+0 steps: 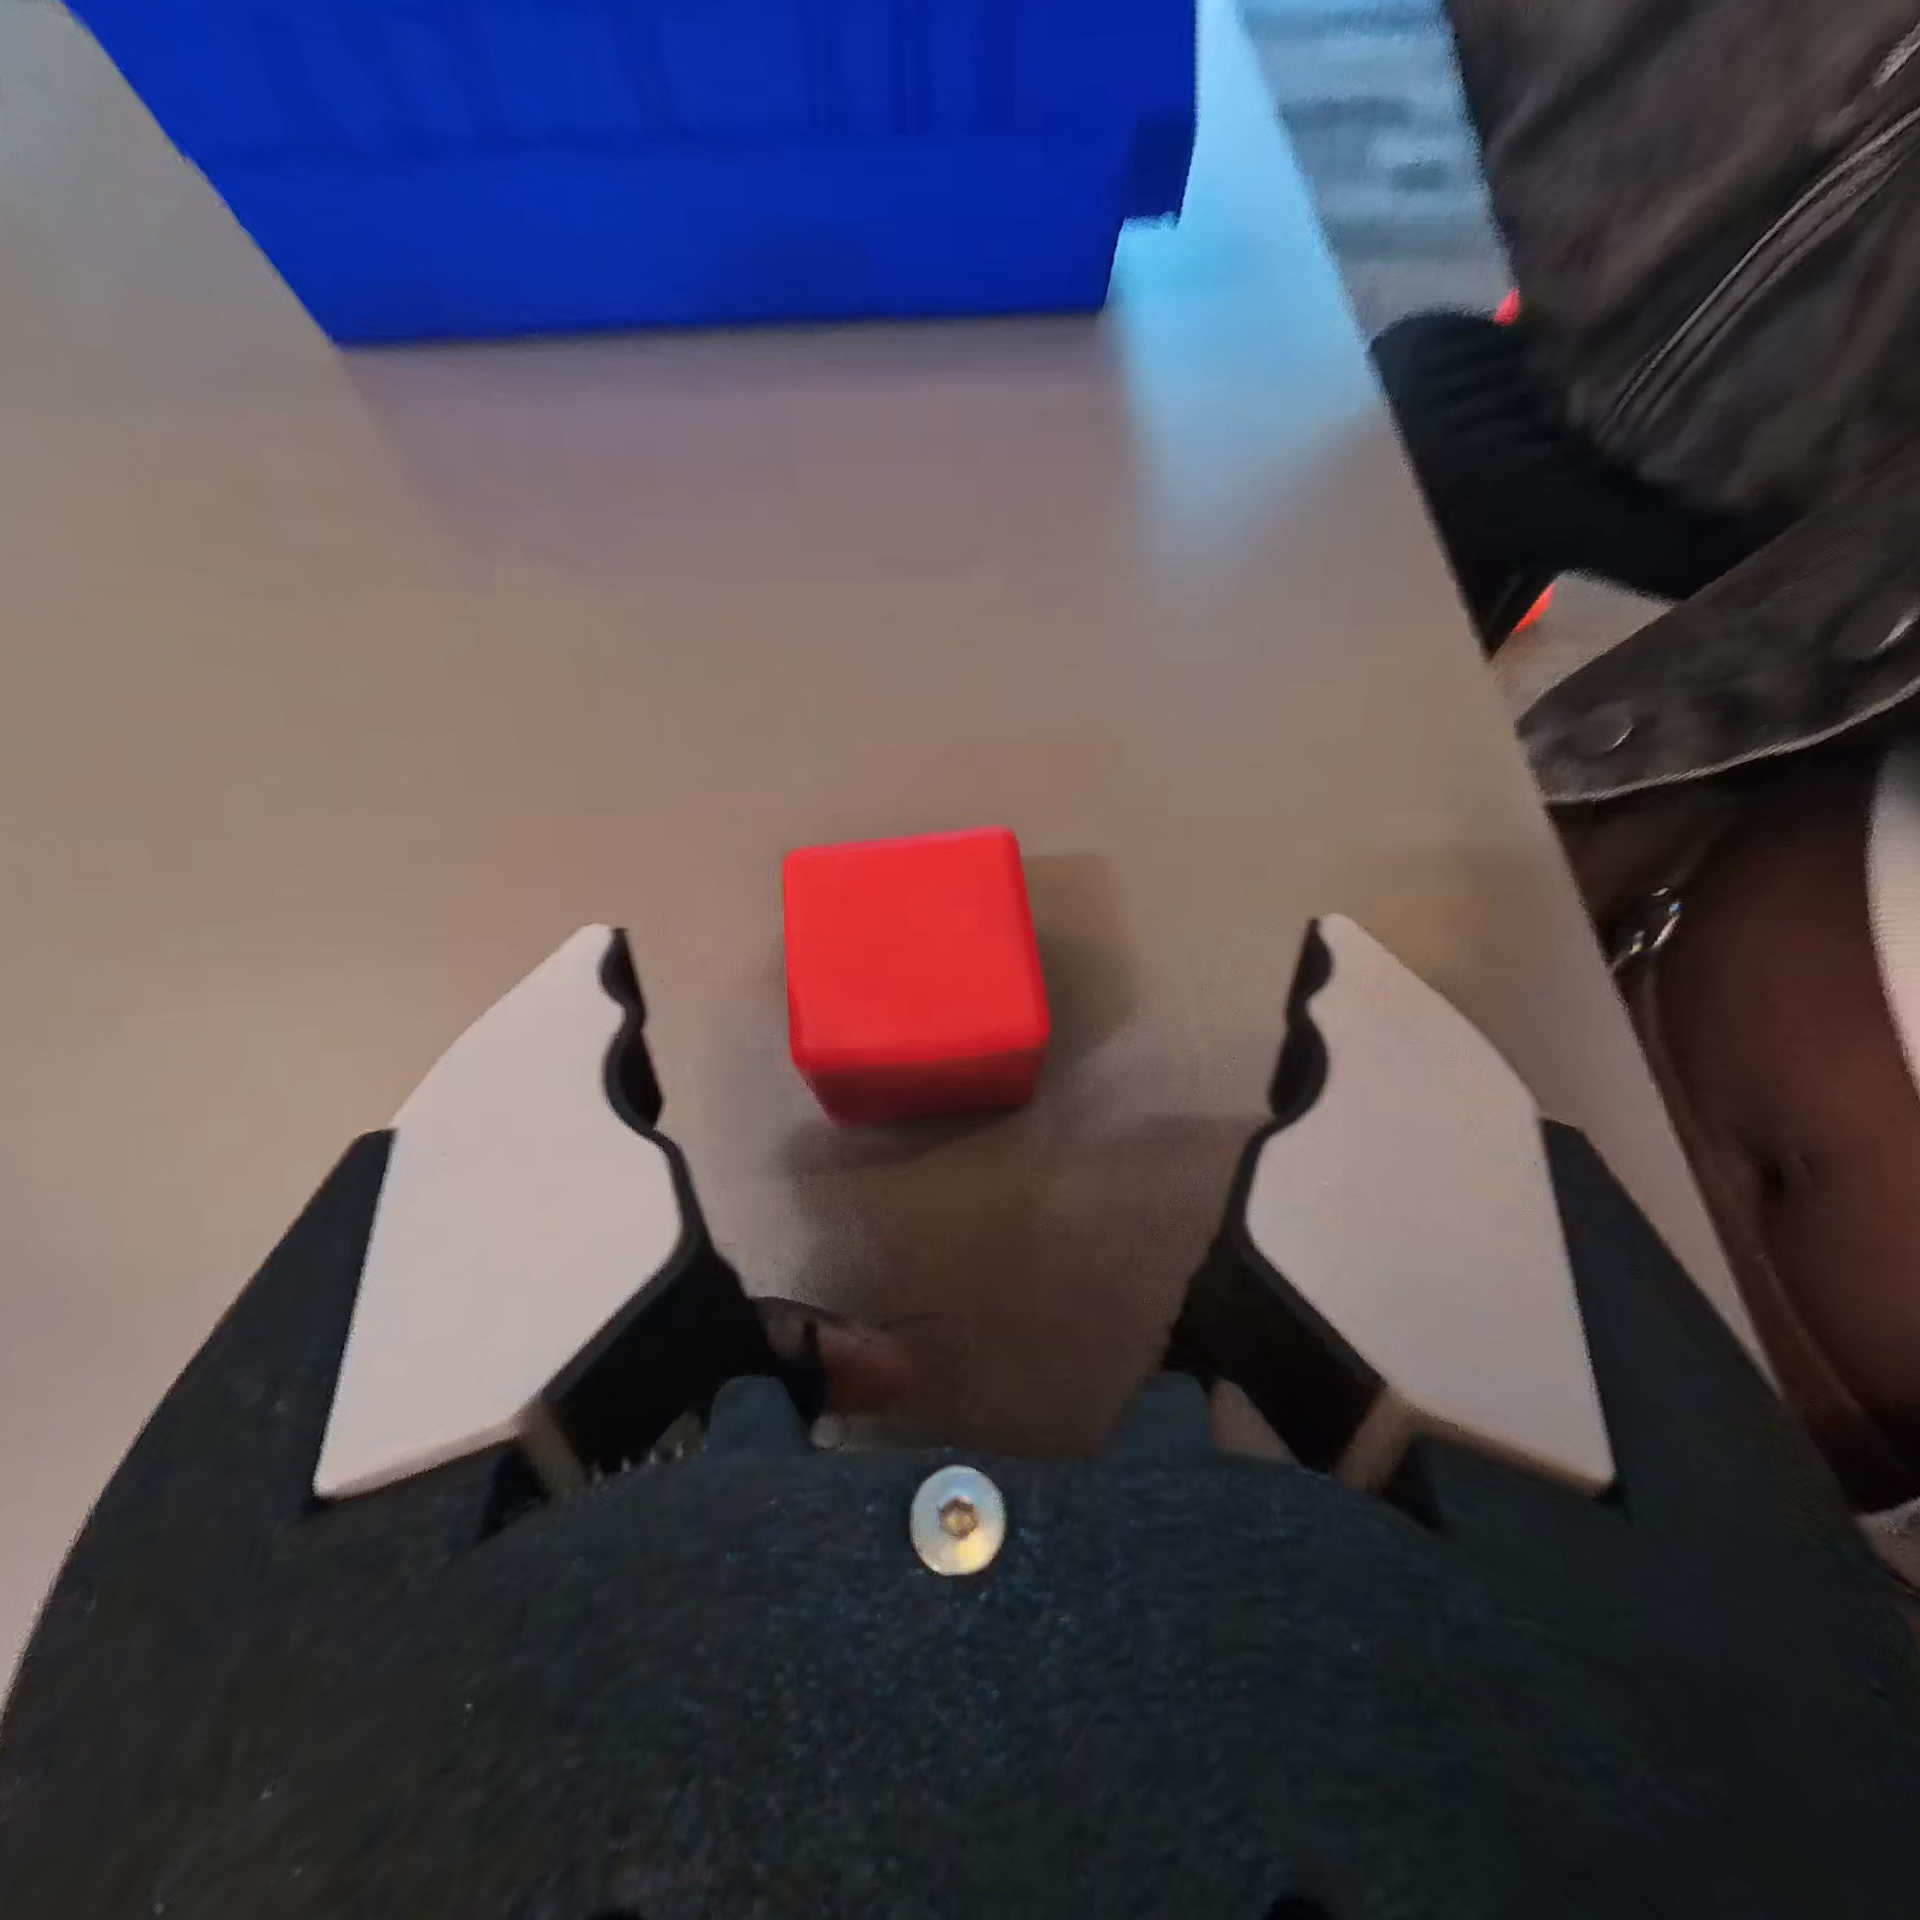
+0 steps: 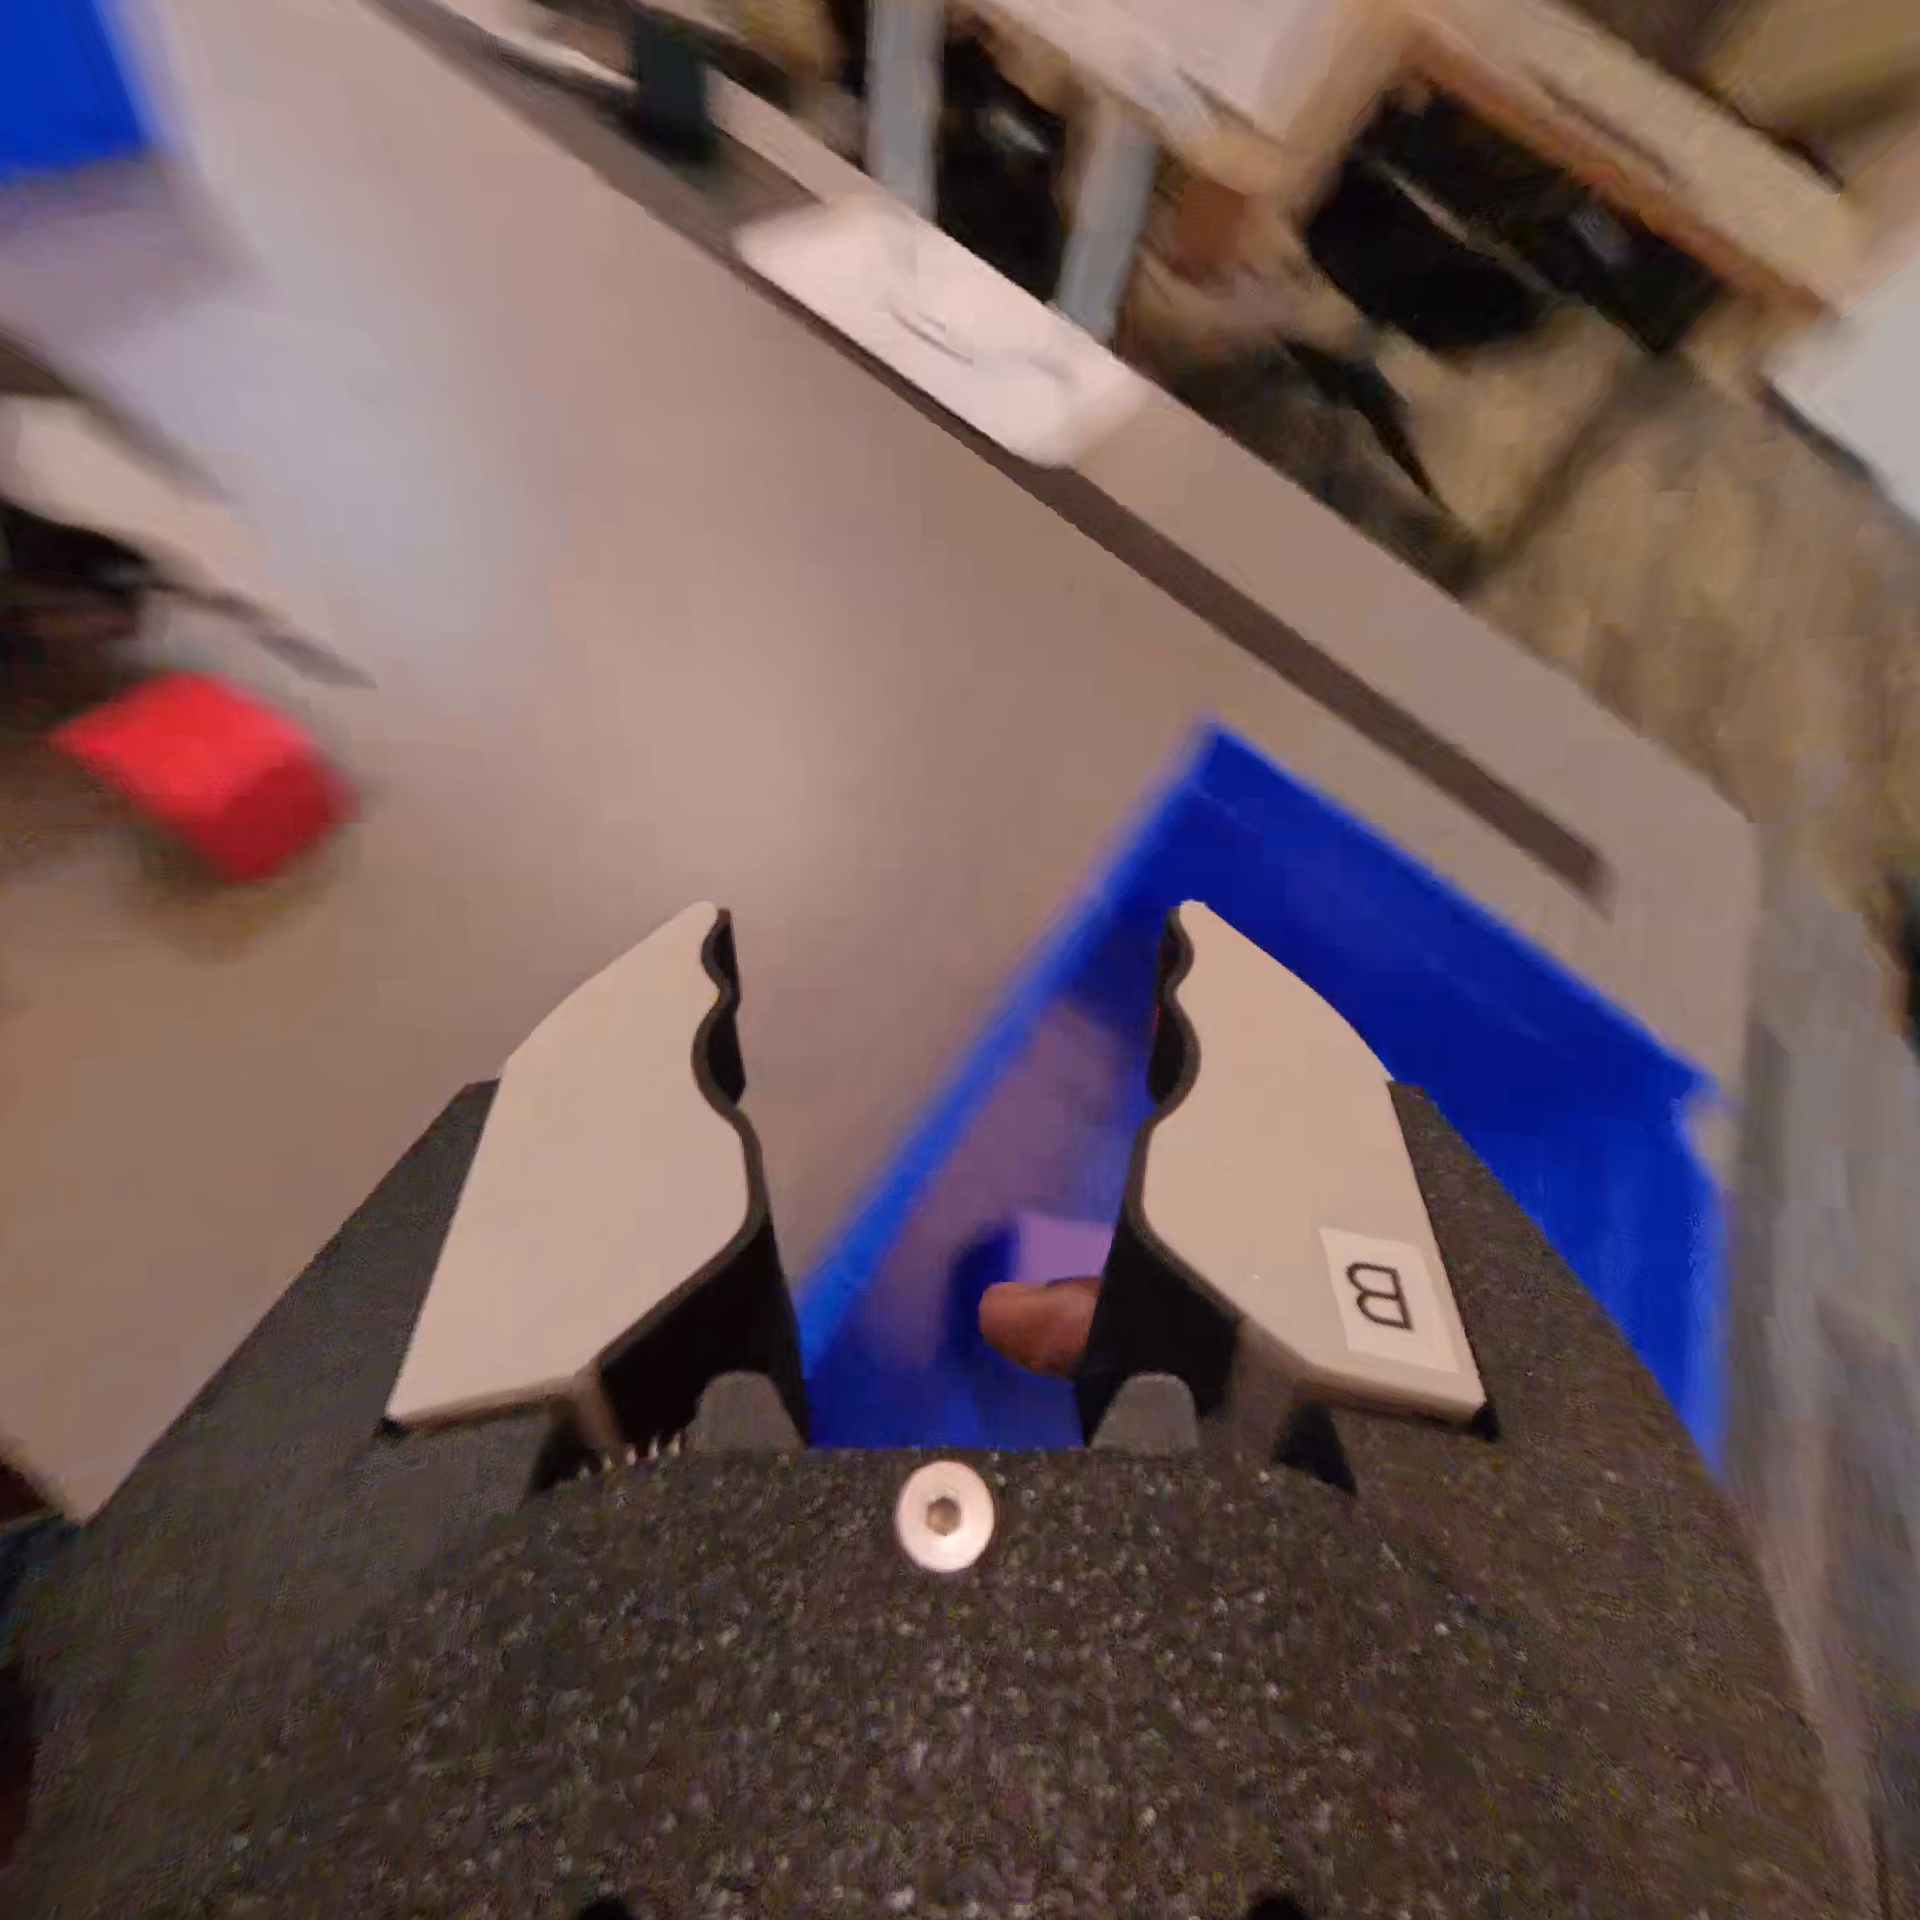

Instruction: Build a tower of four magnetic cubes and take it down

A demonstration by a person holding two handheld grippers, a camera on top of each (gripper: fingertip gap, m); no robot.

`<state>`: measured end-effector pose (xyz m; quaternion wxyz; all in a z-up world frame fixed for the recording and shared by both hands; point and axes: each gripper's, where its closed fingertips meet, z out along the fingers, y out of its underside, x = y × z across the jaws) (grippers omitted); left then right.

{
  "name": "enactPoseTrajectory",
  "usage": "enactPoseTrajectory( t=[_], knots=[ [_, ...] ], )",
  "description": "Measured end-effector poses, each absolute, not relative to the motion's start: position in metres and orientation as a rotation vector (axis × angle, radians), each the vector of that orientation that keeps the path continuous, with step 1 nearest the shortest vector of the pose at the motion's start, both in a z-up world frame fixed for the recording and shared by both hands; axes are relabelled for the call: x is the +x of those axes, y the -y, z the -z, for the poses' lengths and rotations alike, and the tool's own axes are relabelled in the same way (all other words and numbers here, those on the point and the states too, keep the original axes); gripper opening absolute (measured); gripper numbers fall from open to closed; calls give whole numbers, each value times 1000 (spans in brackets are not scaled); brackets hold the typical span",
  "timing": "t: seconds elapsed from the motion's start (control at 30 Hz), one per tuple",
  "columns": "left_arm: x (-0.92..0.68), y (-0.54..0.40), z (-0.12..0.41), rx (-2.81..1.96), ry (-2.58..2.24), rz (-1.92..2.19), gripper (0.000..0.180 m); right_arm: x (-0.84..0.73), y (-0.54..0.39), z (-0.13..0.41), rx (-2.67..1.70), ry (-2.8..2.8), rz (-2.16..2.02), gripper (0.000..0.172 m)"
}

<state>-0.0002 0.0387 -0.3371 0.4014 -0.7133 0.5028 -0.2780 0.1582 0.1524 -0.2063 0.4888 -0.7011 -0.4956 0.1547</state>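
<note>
One blurred red cube [image 2: 203, 774]; purple cube [image 2: 1060, 1247] half-hidden

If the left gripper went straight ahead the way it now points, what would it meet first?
Most likely the red cube, which stands on the table between the open left gripper fingers, touching neither. Beyond it is bare table, then the blue bin. Depth is hard to judge.

table [image 1: 520, 675] open around red cube [image 1: 912, 971] | blue bin [image 1: 675, 177] blocks far side

Open tool [image 2: 948, 977] above blue bin [image 2: 1455, 997], red cube [image 2: 208, 769] left
</note>
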Motion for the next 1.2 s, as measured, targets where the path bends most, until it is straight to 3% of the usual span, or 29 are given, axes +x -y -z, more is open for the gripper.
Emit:
enactPoseTrajectory(
  t=[0.13, 0.33, 0.53, 0.6, 0.73, 1.03, 1.2],
  knots=[
    [-4, -40, 309, -1692, -1163, 783, 144, 69, -74, 226, -1455, 1690, -609, 78],
    [-10, -48, 312, -1708, -1158, 703, 146, 0, -40, 306, -1413, 2109, -651, 70],
    [-11, -48, 311, -1705, -1156, 702, 145, -23, -44, 345, -1436, 2229, -576, 64],
    [-12, -49, 311, -1706, -1152, 696, 144, -27, -45, 349, -1435, 2231, -557, 48],
    [-12, -50, 311, -1711, -1146, 690, 144, -24, -53, 334, -1470, 2123, -534, 48],
    [-11, -50, 319, -1737, -1171, 645, 142, 98, -112, 220, -1665, 1518, -363, 48],
    [-10, -50, 319, -1734, -1172, 640, 141, 232, -163, 226, -1992, 1064, -150, 49]
  ],
)
